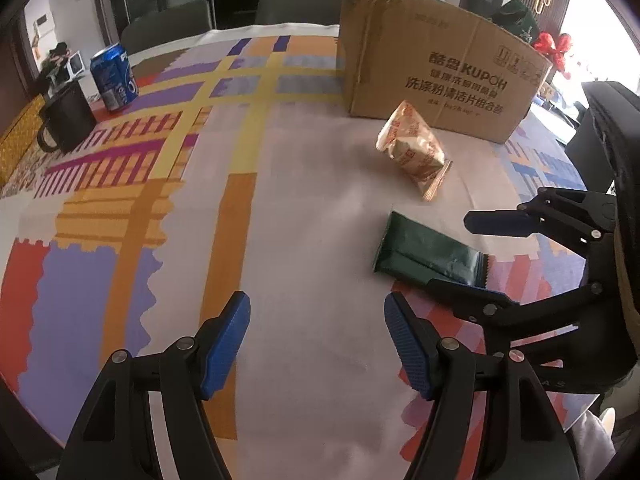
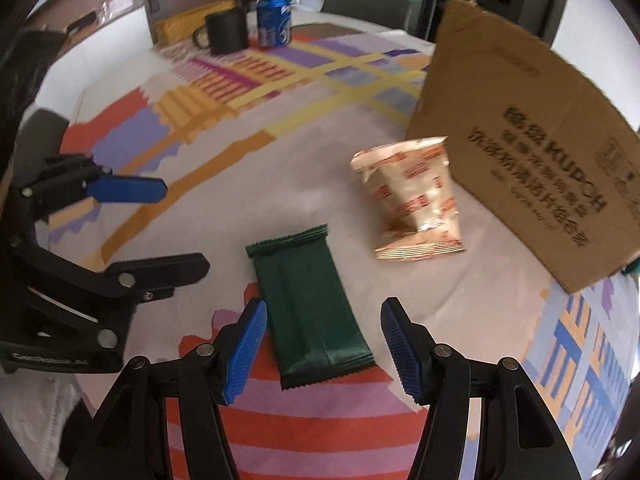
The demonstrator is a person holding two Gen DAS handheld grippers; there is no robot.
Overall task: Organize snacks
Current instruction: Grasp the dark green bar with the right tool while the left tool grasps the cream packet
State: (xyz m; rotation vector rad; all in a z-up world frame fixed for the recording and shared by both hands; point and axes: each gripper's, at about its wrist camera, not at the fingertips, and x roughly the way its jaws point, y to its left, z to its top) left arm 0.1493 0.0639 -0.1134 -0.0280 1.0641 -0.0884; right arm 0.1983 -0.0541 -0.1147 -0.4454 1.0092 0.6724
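While both grippers hang tilted down over the table, nothing is held in either. Left gripper [image 1: 317, 340] has its jaws spread fairly wide with only bare tablecloth [image 1: 304, 216] between the blue pads [image 1: 224, 344]. Right gripper [image 2: 322, 346] also has its jaws apart, and the near end of the dark green snack packet [image 2: 310, 304] lies between the pads, no contact visible; its left pad sits just beside the packet's edge. The green packet lies flat on the cloth, seam side up, crimped ends front and back. Beyond it and a bit right is the cream-and-orange snack bag [image 2: 414, 200], puffed and crumpled, tipped up on one end, near but apart from the green packet. Just behind that bag stands an open brown cardboard box [image 2: 528, 152] with printed dark lettering, its front wall facing the grippers; whether the bag touches the box wall I cannot tell, the right wrist view is blurred there. From the left wrist view the right gripper comes in from the right edge, one finger over the near end of the green packet, covering part of it. Far corner of the table: black mug [image 1: 68, 120] with handle, and just beside it a blue Pepsi can [image 1: 114, 76], upright, both well apart from the snacks. Grey chair backs [image 1: 168, 28] stand past the far table edge. Multicoloured block-pattern cloth covers the whole tabletop.
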